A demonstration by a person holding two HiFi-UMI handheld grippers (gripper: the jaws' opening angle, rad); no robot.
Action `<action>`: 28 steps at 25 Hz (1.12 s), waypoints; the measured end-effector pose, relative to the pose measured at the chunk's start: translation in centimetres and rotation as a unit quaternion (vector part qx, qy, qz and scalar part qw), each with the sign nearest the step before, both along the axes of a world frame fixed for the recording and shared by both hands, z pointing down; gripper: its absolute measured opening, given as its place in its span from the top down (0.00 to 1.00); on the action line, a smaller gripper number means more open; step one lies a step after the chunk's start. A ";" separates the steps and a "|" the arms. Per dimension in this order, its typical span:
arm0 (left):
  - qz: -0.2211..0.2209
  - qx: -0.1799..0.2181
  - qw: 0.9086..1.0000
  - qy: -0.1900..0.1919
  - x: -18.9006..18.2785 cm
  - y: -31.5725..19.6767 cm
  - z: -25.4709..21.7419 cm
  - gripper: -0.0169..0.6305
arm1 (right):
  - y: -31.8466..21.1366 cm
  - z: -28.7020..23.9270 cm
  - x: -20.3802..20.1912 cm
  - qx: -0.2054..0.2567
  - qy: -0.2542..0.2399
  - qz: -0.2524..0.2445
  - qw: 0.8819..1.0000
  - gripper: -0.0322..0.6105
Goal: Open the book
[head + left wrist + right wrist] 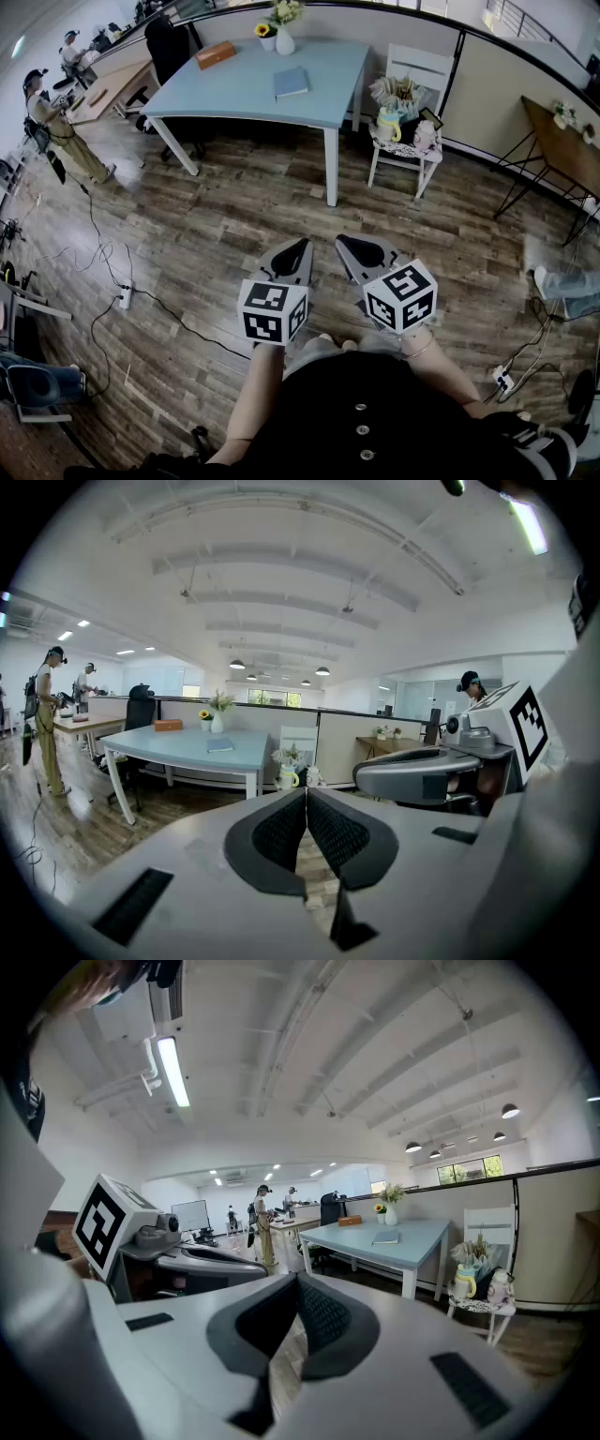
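Task not started, as far as the views show. The book lies closed and flat on the light blue table, far ahead of both your grippers and well apart from them, roughly straight out from the left one in the head view. It looks untouched. My read is that everything is left to do: get up to the table, reach the cover, lift it open.

Your left gripper has its jaws pressed together with nothing between them. Your right gripper is the same, pads meeting at the tips, empty. You hold both close in front of your body, the right just beside the left, tipped a little downward.

Counts:
- One book.
- One blue table.
- Two grippers.
- Beyond the book on the table: one white vase with flowers and one smaller sunflower pot just beside it (touching or not, can't tell).
- One brown box, further left.
- One white chair, ahead and right of your right gripper, loaded with small items I can't count.
- Two other people far off to the left of your left gripper: one person standing, another beyond.
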State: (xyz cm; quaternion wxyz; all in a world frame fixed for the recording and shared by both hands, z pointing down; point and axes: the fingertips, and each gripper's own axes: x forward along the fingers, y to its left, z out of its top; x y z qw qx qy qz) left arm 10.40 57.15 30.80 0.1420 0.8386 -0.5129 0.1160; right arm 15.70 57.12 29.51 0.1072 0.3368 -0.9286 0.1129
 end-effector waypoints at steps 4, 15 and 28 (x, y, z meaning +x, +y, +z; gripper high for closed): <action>0.009 0.001 1.000 0.000 0.5 -0.2 0.1 0.95 | -0.1 0.2 -0.1 0.001 0.003 0.001 1.000 0.95; 0.013 0.001 1.000 0.000 0.4 -0.6 0.2 0.95 | -0.2 0.5 -0.6 -0.007 -0.002 0.001 1.000 0.95; 0.036 0.025 0.999 -0.007 -1.4 -0.7 0.3 0.95 | -0.5 1.0 -1.8 -0.014 -0.023 0.000 1.000 0.95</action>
